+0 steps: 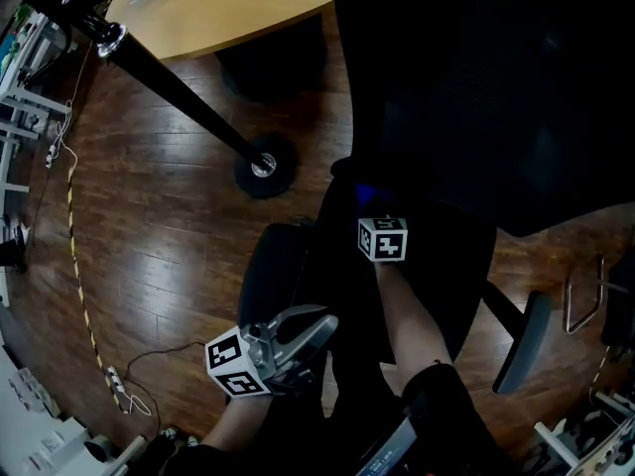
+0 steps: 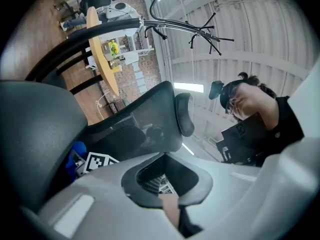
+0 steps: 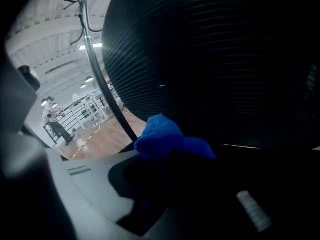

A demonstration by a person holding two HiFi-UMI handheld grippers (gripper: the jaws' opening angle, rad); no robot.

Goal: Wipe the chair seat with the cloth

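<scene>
The black office chair fills the head view, its seat (image 1: 437,266) below the mesh backrest (image 1: 476,97). My right gripper (image 1: 372,208) reaches over the rear of the seat, shut on a blue cloth (image 1: 369,198). In the right gripper view the bunched cloth (image 3: 167,139) sticks out of the gripper (image 3: 170,166) against the dark backrest (image 3: 210,59). My left gripper (image 1: 322,325) hovers low beside the chair's left armrest (image 1: 273,271). Its jaws look shut with nothing between them (image 2: 170,196). The grey armrest (image 2: 35,129) looms at the left of its view.
A wooden table (image 1: 228,8) stands at the back. A black coat-stand pole ends in a round base (image 1: 263,165) on the wood floor. A cable (image 1: 79,266) trails along the left. The right armrest (image 1: 521,340) and a metal frame (image 1: 585,296) sit right.
</scene>
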